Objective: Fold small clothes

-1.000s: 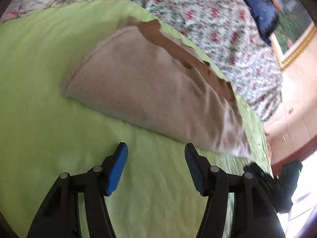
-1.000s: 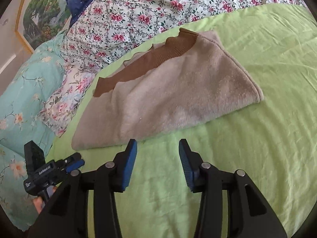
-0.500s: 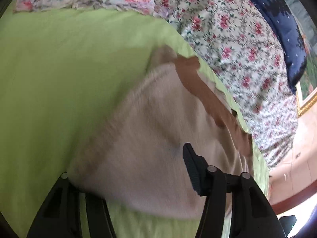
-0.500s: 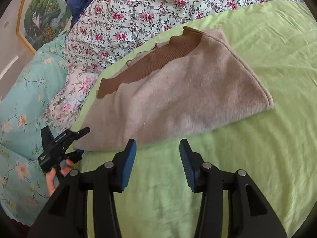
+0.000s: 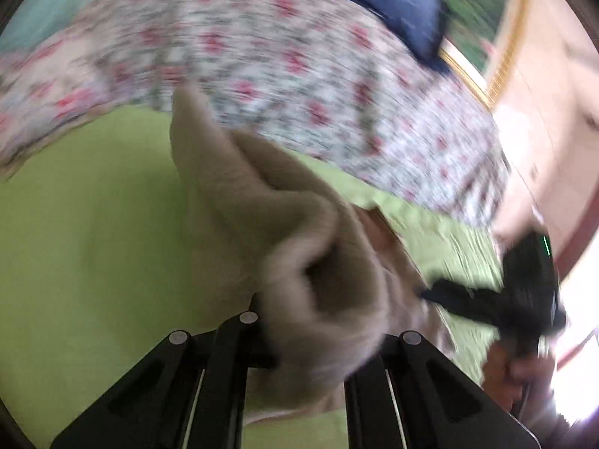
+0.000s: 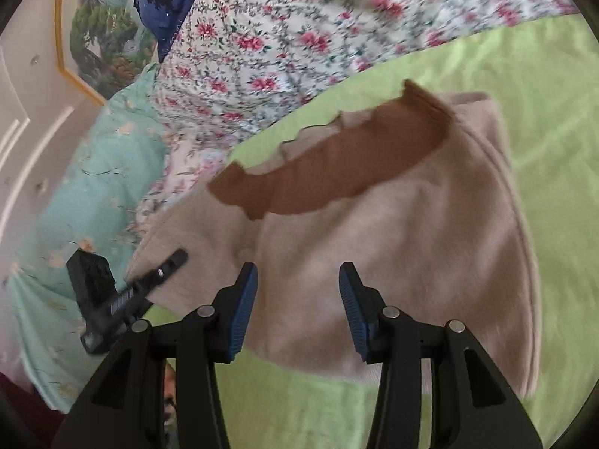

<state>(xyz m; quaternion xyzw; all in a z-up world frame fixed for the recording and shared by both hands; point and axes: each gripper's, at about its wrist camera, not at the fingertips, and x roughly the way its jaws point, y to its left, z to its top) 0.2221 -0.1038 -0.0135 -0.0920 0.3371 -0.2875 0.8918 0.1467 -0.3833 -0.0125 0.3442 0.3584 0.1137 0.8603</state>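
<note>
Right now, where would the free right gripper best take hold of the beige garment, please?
Probably the near hem of the beige garment, which lies flat just beyond the open right gripper. Come in low from the near side over the green sheet; the left gripper already has the left corner.

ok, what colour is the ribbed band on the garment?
Brown, against the beige garment; the ribbed band shows best in the right wrist view.
</note>
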